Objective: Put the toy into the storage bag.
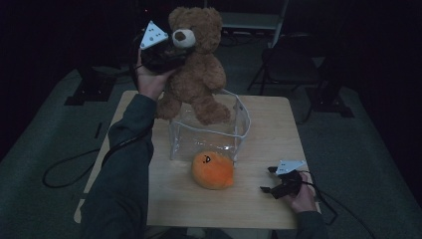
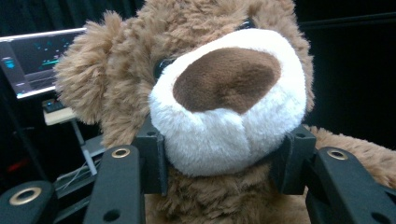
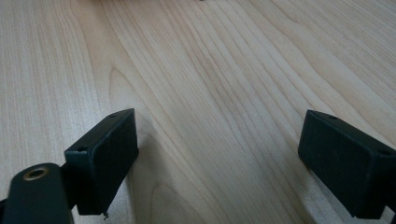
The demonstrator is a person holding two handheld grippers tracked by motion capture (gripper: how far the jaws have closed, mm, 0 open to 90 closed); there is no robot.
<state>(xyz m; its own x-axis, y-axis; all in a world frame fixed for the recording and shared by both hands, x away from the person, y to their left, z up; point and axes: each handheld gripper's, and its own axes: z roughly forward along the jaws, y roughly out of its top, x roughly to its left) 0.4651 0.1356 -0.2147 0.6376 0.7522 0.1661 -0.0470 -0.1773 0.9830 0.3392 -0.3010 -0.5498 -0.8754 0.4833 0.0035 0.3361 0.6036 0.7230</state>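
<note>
A brown teddy bear (image 1: 196, 69) hangs upright in the air above the far side of a clear plastic box (image 1: 209, 130), its feet at the box's rim. My left gripper (image 1: 169, 47) is shut on the bear's white snout (image 2: 224, 112), the black pads pressing into the plush on both sides. An orange round plush toy (image 1: 213, 170) lies on the table in front of the box. My right gripper (image 1: 268, 180) rests low at the table's near right, its jaws wide open over bare wood (image 3: 219, 93).
The light wooden table (image 1: 268, 129) has bare wood to the right of the box. Black cables trail from both grippers off the table edges. A monitor (image 2: 37, 58) and dark stands surround the table on the dim floor.
</note>
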